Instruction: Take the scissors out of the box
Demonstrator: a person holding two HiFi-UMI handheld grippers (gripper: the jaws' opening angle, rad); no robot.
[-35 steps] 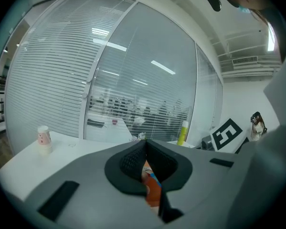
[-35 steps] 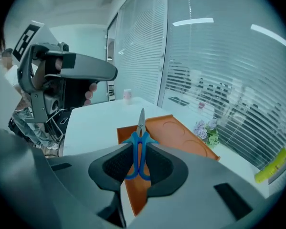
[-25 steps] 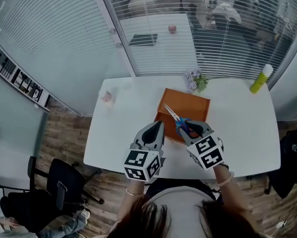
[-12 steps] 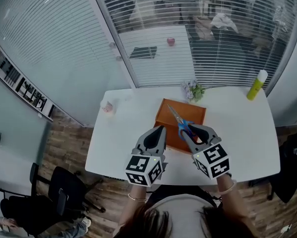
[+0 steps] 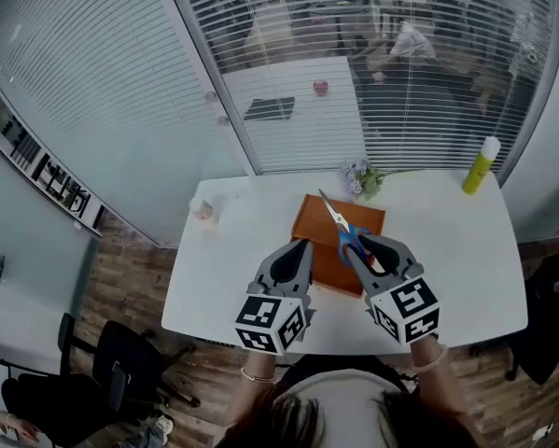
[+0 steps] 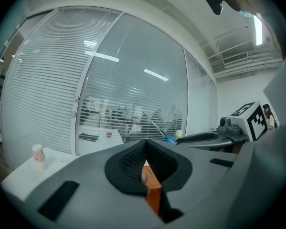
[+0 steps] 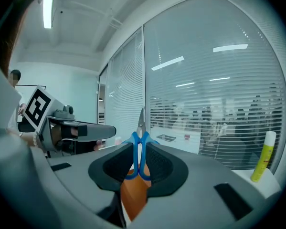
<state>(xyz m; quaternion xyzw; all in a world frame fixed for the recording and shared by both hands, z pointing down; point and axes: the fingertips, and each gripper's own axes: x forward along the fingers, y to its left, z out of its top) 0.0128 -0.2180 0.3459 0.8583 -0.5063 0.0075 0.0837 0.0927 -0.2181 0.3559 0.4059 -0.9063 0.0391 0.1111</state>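
Your right tongs (image 5: 361, 243) are clenched on the blue-handled steel scissors (image 5: 335, 217). In the right gripper view the pads press the two blue handle loops (image 7: 137, 152) together, and the closed blades point up and away toward the blinds. Your left tongs (image 5: 300, 247) are closed on nothing. In the left gripper view their tips (image 6: 143, 144) meet, and only a strip of orange shows through the gap below them.

The shallow orange box (image 5: 316, 224) lies flat in the middle of the white worktop (image 5: 456, 250). The scissors hang over it, held close to level. They appear to be lifted clear of the box, though from the head view alone you cannot be sure the blade tips are past its far rim.

You are in the lifting-out step, and the grasp itself looks settled. Next, carry the scissors sideways off the box, toward the bare worktop on your right. Keep the blades pointing away from you and from your left tongs just beside them. Steer short of the yellow-green bottle (image 5: 482, 164) at the far right corner. Then lower the scissors until they lie flat before you let go.
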